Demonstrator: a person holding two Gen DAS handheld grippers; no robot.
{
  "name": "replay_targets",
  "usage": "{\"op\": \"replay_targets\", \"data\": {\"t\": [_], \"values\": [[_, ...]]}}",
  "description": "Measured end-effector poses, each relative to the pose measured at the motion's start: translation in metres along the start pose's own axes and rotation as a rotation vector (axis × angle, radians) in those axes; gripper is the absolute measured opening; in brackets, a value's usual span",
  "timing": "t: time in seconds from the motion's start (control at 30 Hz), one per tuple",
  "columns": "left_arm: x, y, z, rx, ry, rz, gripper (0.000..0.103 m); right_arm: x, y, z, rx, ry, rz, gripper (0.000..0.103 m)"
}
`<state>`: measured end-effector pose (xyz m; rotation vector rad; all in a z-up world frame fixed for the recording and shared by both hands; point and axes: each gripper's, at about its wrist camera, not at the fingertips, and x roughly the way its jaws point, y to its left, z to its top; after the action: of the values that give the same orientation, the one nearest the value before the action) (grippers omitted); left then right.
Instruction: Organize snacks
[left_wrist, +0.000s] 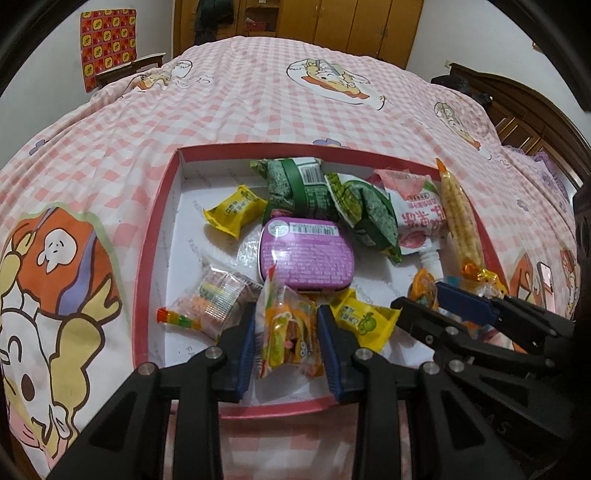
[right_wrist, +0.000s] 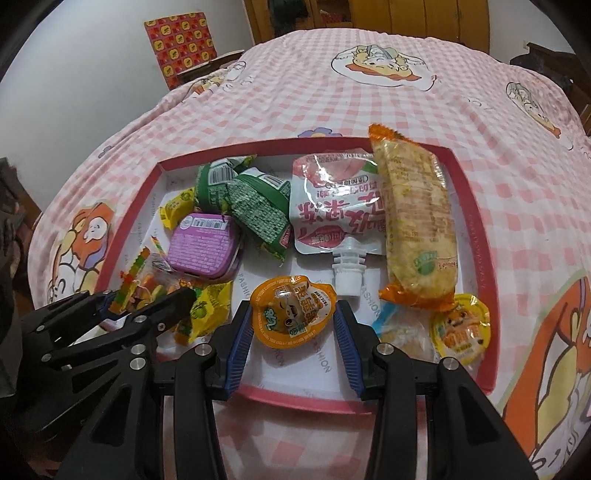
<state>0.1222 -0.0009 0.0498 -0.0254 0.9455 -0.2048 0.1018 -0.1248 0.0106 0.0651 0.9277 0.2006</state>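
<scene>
Left tongs (left_wrist: 286, 332), nearest the left wrist camera, are closed onto a yellow-orange candy packet (left_wrist: 288, 332), both blue pads pressing its sides. The packet stands upright between them just inside the near wall of the red-rimmed box (left_wrist: 155, 236), probably mid-placement or mid-pickup; I cannot tell which.

Right tongs (right_wrist: 293, 328) stand wide, one pad either side of an orange jelly cup (right_wrist: 293, 317) that lies flat on the box floor, pads close to its rim but apparently not pressing.

All snacks sit inside the box, which rests on the pink checked bed (left_wrist: 258, 103), so sorting happens within one tray. Tall items lie far and right: a peach drink pouch (right_wrist: 332, 206) and a long rice-cracker pack (right_wrist: 417, 218). Green packets (right_wrist: 255, 206) and a purple tin (right_wrist: 203, 247), barcode upward, lie left of centre.

Readable writing: "FASHION" repeated on the box lining. Chinese characters on the pouch appear inverted; smaller labels too blurred to read.
</scene>
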Motion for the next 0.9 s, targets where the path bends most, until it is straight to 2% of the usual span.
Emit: {"op": "replay_targets", "data": {"t": [0.33, 0.53, 0.83, 0.9], "values": [[0.001, 0.001, 0.001, -0.006, -0.005, -0.001, 0.033, 0.003, -0.001, 0.001, -0.001, -0.008, -0.005, 0.045], [-0.005, 0.001, -0.001, -0.005, -0.007, -0.01, 0.036, -0.002, -0.003, 0.001, 0.006, -0.012, 0.026, 0.05], [-0.027, 0.005, -0.004, -0.044, -0.017, -0.045, 0.057, -0.027, -0.006, -0.002, 0.009, -0.065, 0.053, 0.064], [-0.034, 0.005, -0.007, -0.048, -0.034, -0.02, 0.069, -0.033, -0.006, -0.004, 0.014, -0.076, 0.062, 0.067]]}}
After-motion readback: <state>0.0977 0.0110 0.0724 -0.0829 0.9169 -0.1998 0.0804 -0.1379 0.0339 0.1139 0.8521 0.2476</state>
